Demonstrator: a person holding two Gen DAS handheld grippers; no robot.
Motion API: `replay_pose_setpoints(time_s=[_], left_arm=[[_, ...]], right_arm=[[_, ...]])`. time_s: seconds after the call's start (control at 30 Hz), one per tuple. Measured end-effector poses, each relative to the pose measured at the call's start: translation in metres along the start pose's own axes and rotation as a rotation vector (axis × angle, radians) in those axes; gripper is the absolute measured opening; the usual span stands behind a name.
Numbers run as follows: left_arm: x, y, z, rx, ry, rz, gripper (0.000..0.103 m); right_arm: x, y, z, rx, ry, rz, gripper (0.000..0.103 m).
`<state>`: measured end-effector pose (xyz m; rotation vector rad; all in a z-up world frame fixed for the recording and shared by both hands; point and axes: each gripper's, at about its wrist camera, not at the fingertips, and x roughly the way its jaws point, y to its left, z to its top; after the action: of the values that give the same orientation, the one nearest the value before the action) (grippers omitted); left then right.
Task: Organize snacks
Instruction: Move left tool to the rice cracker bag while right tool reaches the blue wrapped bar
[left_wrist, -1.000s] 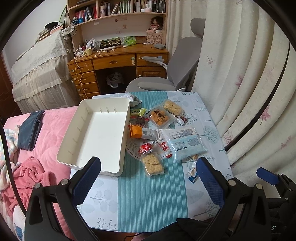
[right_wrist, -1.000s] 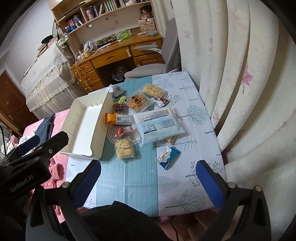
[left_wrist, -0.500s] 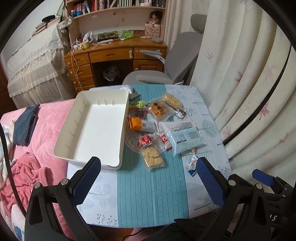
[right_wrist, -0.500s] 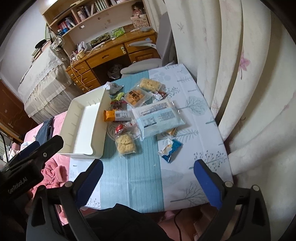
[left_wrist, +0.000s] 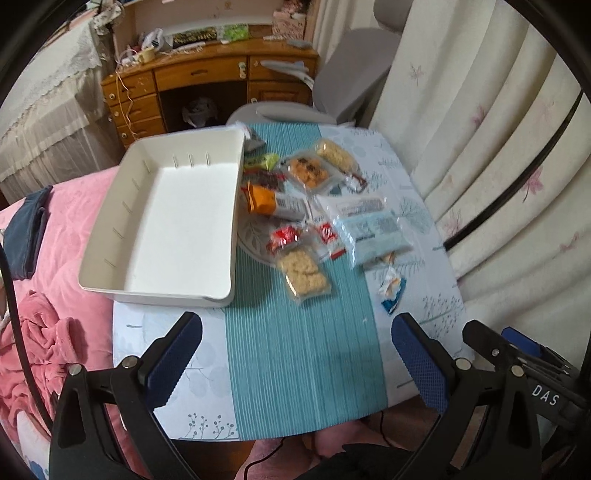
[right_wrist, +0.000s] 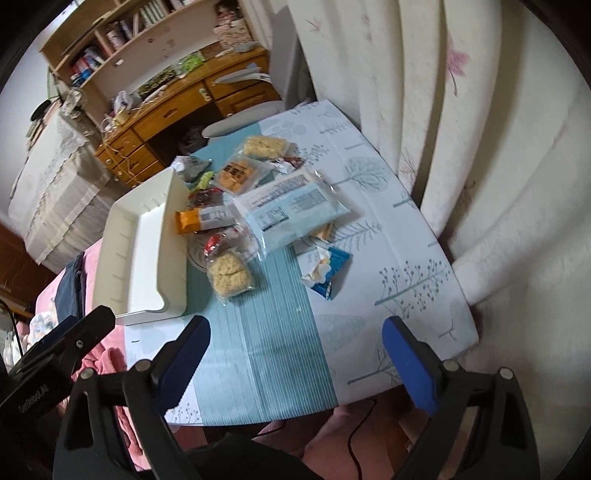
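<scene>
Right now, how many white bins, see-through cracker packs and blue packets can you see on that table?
White bin: 1
See-through cracker packs: 3
Blue packets, one large and pale, one small and torn open: 2
Total: 6

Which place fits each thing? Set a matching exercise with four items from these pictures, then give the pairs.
Things:
1. white bin
2. small blue wrapper
3. large pale blue packet
4. left gripper

Places:
A. lies alone nearest the curtain side
B. hangs open above the near table edge
C. stands left of the snacks
D. lies right of the orange packet

Pairs: 1-C, 2-A, 3-D, 4-B
</scene>
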<state>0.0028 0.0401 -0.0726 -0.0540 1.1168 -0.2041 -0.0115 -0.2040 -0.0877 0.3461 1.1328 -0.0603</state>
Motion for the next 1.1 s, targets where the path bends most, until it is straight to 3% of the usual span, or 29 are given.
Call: replay_pose_setpoints(time_s=[0.3,0.53,0.83,0.97,1.1], left_arm=[[0.047,0.004,-0.007,-0.004,0.103,-0.038,0.101],[0.079,-0.001,0.001,-0.03,0.119,0.018,0.101],[0.132,-0.018,0.022,-0.073,0.224,0.049,0.1],[0.154,-0.025,0.034,-0.104,0.254,0.076,0.1],[0.18,-0.031,0.048,-0.141,0.291,0.115,0.092]], right_arm=[[0.024,-0.009,-0.019,0.076,0.008,-0.022,0.091],[0.051,-0.02,-0.015,0.115,0.01,-0.029,0.09],[0.117,-0.042,0.015,0.173,0.146,-0.008,0.084],[0.143,-0.049,0.026,0.188,0.226,0.026,0.075],[0.17,-0.055,0.038,0.193,0.305,0.043,0.068]])
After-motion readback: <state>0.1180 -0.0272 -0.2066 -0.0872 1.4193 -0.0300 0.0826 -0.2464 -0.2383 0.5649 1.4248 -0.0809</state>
